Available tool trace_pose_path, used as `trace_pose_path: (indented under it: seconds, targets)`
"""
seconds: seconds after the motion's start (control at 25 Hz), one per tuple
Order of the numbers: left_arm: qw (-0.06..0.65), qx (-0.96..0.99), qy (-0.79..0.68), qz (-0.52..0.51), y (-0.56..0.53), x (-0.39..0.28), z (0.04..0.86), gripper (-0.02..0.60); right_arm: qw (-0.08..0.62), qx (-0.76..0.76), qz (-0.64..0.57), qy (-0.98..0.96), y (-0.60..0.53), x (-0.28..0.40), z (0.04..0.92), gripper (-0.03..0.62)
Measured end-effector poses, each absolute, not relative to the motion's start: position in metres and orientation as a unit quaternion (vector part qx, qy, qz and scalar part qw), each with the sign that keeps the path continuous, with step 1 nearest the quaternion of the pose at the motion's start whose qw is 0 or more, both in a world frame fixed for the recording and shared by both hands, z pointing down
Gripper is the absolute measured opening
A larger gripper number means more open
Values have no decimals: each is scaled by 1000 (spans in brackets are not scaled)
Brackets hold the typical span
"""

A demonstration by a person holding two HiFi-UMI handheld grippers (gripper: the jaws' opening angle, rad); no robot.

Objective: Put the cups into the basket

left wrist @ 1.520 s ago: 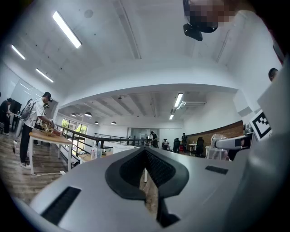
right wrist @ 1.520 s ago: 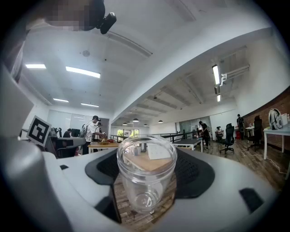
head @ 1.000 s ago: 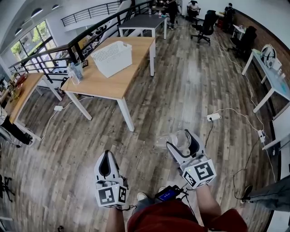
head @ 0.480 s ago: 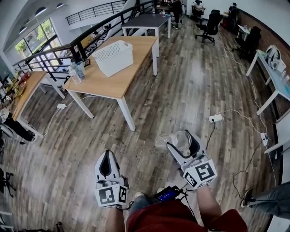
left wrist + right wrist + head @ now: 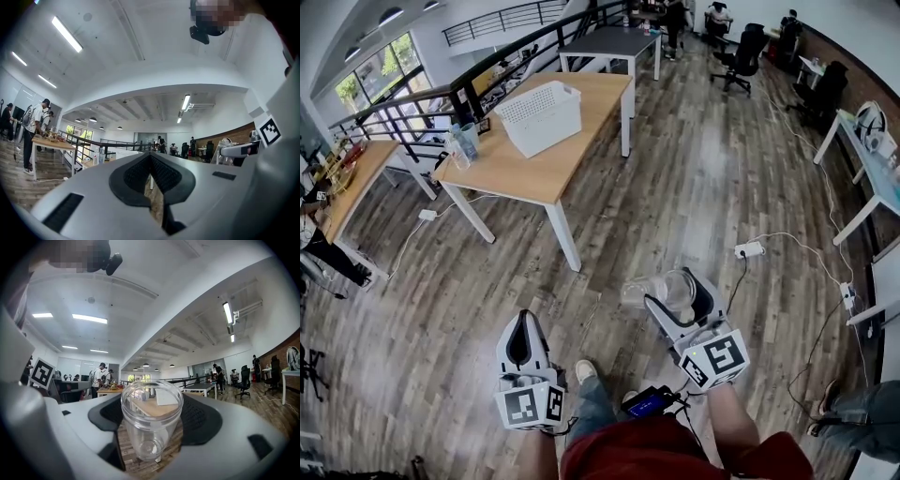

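Cup [image 5: 151, 423], clear, clamped between right gripper [image 5: 677, 289] jaws. Left gripper [image 5: 522, 319] jaws together, empty. White basket [image 5: 541, 117] on wooden worktop [image 5: 520, 169] at 11 o'clock, well apart.

Your right gripper [image 5: 152, 423] has a clear plastic cup [image 5: 151, 427] clamped between its dark ribbed pads [image 5: 201, 420], one on each side of the cup. The cup's open mouth faces the camera and its base points away. Through its rim you see a wooden table [image 5: 147, 408] bearing a white basket [image 5: 168, 397]. People [image 5: 100, 376] stand at another table on the far left.
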State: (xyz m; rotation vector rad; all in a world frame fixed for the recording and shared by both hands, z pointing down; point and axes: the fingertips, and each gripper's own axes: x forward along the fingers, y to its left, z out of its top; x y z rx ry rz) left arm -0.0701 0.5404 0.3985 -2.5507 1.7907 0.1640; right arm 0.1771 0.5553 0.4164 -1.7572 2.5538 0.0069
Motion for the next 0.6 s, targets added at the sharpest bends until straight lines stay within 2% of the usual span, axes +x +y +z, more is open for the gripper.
trace_pose_path:
  seconds: [0.6]
  targets:
    - [5,-817,574,55,483,-98,408,0,7,-566,10,825,497,146,414,353]
